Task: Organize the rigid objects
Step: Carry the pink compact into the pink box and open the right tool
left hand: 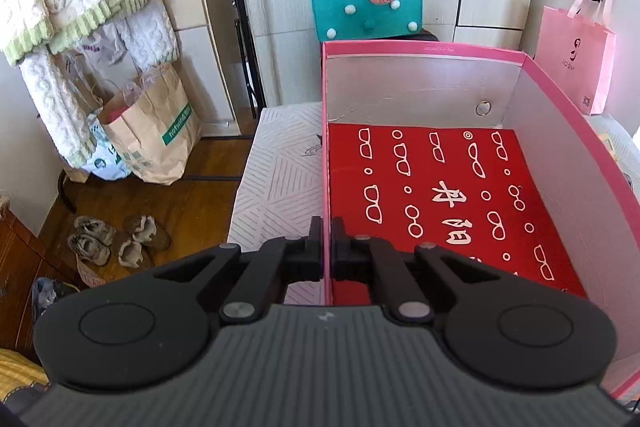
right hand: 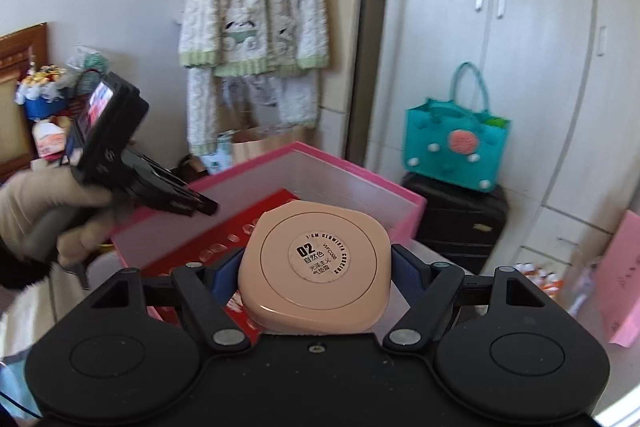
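Bedroom, wardrobe behind. Left gripper (left hand: 327, 243) clenched on near-left wall of pink box (left hand: 560, 75), frame centre: steadies box. Right gripper (right hand: 314, 267) grasps beige compact (right hand: 316, 267), lower centre, above box rim: likely bound for red floor (left hand: 440, 195).

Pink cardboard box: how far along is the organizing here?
Done: the pink cardboard box holds only a flat red printed item. In hand: the right gripper clamps a beige rounded cosmetic compact; the left gripper pinches the box's wall. Left: putting the compact into the box.
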A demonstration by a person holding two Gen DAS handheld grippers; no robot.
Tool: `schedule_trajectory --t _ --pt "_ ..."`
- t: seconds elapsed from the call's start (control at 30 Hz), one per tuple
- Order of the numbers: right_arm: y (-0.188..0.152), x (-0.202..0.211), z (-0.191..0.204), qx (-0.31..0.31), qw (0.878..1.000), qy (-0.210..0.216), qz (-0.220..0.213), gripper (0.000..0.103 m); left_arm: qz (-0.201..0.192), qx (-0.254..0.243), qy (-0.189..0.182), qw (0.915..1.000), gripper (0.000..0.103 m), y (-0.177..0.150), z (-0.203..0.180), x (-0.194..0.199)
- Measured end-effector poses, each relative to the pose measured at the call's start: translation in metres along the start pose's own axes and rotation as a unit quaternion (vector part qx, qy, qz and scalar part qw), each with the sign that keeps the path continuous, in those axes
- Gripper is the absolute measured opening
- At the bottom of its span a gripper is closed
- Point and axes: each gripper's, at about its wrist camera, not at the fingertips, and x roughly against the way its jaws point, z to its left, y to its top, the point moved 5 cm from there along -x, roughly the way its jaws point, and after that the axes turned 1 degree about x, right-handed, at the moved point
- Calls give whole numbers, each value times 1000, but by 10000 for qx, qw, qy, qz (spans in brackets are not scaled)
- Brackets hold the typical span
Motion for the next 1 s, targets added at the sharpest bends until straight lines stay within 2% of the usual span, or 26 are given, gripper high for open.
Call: schedule_trajectory --t 0.1,0.23,0.47,0.7,1.0 --pt "23 -33 5 -228 9983 333 414 81 -88 52 -22 9999 3 0 3 2" --pt "41 -89 6 -578 9917 531 1016 80 -135 31 -32 9999 2 0 3 3" --pt "41 -176 13 -964 9767 713 1781 80 -277 63 -16 9996 2 1 2 5" --pt "34 -229 5 -1252 9723 409 1931 80 -428 151 -110 9989 2 0 6 7" --pt "24 -248 -2 -1278 9693 445 2051 79 -449 179 -153 9987 2 1 5 7"
